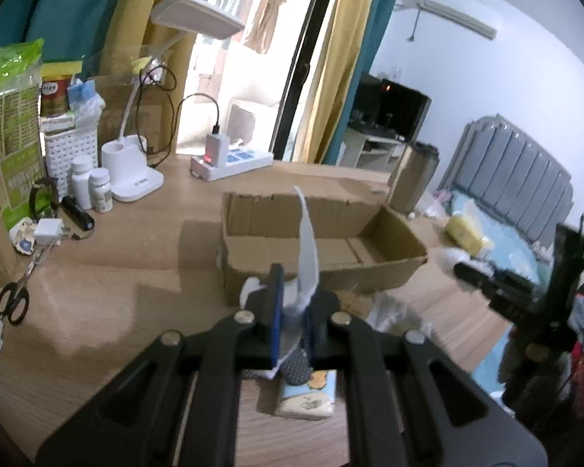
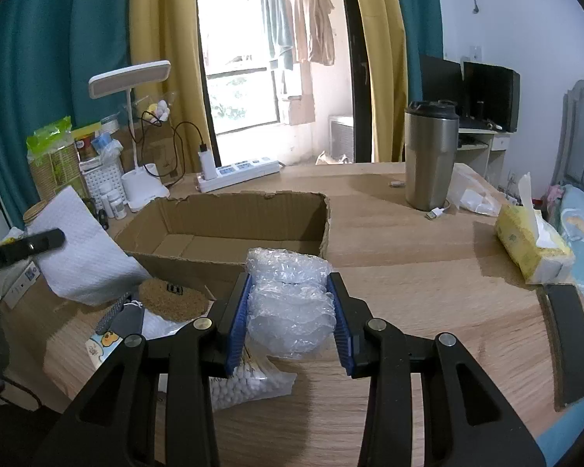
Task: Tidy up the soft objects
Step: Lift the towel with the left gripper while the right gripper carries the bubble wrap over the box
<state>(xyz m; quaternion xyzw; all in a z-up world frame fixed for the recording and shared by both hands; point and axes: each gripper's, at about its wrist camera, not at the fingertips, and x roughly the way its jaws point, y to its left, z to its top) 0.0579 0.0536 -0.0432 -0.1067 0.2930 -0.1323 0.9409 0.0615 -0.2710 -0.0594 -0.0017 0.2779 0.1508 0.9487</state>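
Both tongs are loaded, and what matters now is where the box lies from each.

In the left wrist view the left tongs [image 1: 292,311] are pressed together on a white paper towel [image 1: 306,249], which stands up out of the grip as a thin edge-on sheet at the frame's centre. The box [image 1: 323,233], an open cardboard tray, sits just beyond the fingertips, slightly right of centre, with its long axis running left to right across the frame. Its near wall is directly ahead of the towel.

In the right wrist view the right tongs [image 2: 290,307] pinch a wad of bubble wrap [image 2: 292,303] between the blue pads [image 2: 239,315], wider apart than the left pair. Here the box [image 2: 229,229] lies ahead and to the left, in the middle of the frame, its near wall partly behind the wrap. The towel [image 2: 81,249] and the left tongs' tip show at the left edge, beside the box's near left corner.

Both loads appear close to the box; I judge the left one lined up more squarely. Each likely needs a short forward carry over the near wall before release.

Other soft items remain on the table [image 2: 408,272]: a bag of cotton swabs [image 2: 249,381], a brown pad [image 2: 171,299] and a tissue pack [image 2: 529,245] at the right.
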